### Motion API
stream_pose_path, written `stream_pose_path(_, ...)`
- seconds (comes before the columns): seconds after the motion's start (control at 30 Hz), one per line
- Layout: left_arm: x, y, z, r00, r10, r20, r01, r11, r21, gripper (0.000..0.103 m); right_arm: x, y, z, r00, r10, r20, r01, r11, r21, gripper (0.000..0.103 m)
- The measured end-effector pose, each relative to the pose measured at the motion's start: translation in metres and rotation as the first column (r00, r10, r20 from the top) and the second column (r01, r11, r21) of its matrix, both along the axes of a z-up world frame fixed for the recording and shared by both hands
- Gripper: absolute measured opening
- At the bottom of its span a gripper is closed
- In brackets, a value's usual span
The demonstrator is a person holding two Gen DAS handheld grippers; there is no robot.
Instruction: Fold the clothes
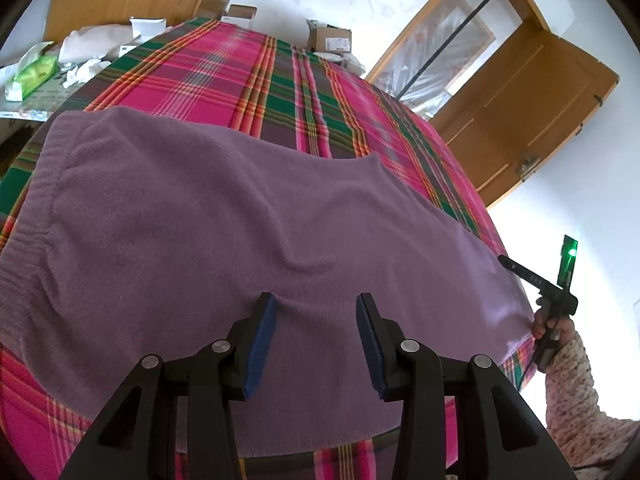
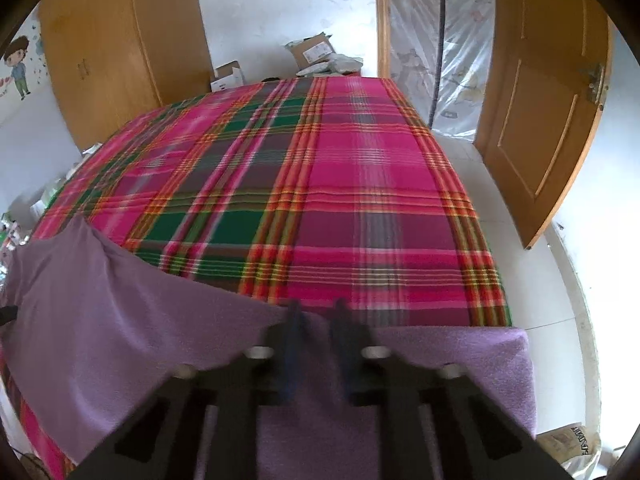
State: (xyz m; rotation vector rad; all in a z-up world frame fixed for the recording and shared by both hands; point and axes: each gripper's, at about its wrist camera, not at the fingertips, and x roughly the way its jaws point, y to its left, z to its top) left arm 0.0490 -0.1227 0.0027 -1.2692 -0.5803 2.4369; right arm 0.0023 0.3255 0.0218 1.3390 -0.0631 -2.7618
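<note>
Purple garment (image 1: 224,216) spread flat on plaid bed cover (image 1: 280,80), elastic waistband at left. Left claw (image 1: 316,312) open, tips just above the fabric, nothing gripped. Right claw (image 2: 316,316) blurred, jaws nearly together at garment's far edge; grip on cloth unclear.

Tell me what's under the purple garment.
The purple garment lies on a pink and green plaid bedcover, visible all around it. Whatever sits directly beneath the cloth is covered.
</note>
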Motion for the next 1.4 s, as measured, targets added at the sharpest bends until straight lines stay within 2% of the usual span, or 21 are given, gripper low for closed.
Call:
stream_pose_path(0.1,0.001,0.000,0.000,1.000,0.000,-0.002,0.000,1.000,0.000,0.043,0.002,-0.008,0.002,1.000,-0.012,-0.018,0.013,0.997,0.076,0.006)
stream_pose_path(0.17,0.001,0.000,0.000,1.000,0.001,-0.003,-0.001,1.000,0.001,0.043,0.000,-0.010,0.003,0.999,-0.042,-0.032,0.045,0.993,0.110,0.001)
stream_pose_path(0.27,0.001,-0.001,0.000,1.000,0.001,-0.004,-0.001,1.000,0.004,0.043,-0.004,-0.008,0.004,0.996,-0.076,-0.046,0.081,0.990,0.112,0.001)
stream_pose_path(0.53,0.003,-0.002,0.000,1.000,0.003,-0.006,-0.003,1.000,0.012,0.043,-0.010,-0.006,-0.002,0.995,-0.103,-0.010,0.103,0.991,0.085,0.002)
stream_pose_path(0.7,0.004,-0.001,0.000,1.000,0.003,-0.007,-0.003,1.000,0.007,0.043,0.008,-0.004,0.014,0.989,-0.135,-0.052,0.138,0.989,0.059,0.005)
stream_pose_path(0.77,0.006,-0.003,0.000,1.000,0.004,-0.005,-0.004,1.000,0.009,0.043,0.021,-0.009,0.021,0.988,-0.132,-0.080,0.137,0.989,0.061,0.012)
stream_pose_path(0.87,0.008,-0.005,0.000,1.000,0.006,-0.005,-0.006,1.000,0.008,0.043,0.042,-0.018,0.019,0.991,-0.110,-0.079,0.113,0.993,0.038,0.018)
stream_pose_path(1.03,0.011,-0.006,0.000,1.000,0.009,-0.013,-0.009,1.000,0.005,0.043,0.065,-0.042,0.005,0.992,-0.099,-0.080,0.107,0.989,0.103,0.022)
stream_pose_path(1.17,0.015,-0.005,0.001,1.000,0.017,-0.026,-0.018,1.000,-0.025,0.043,0.085,-0.058,-0.006,0.989,-0.105,-0.104,0.122,0.978,0.166,0.025)
stream_pose_path(1.33,0.021,-0.001,0.002,0.998,0.040,-0.052,-0.045,0.995,-0.088,0.043,0.108,-0.077,-0.002,0.982,-0.135,-0.129,0.161,0.963,0.218,0.025)
stream_pose_path(1.4,0.023,0.000,0.003,0.997,0.040,-0.059,-0.046,0.993,-0.105,0.043,0.113,-0.089,0.005,0.983,-0.108,-0.149,0.137,0.970,0.200,0.025)
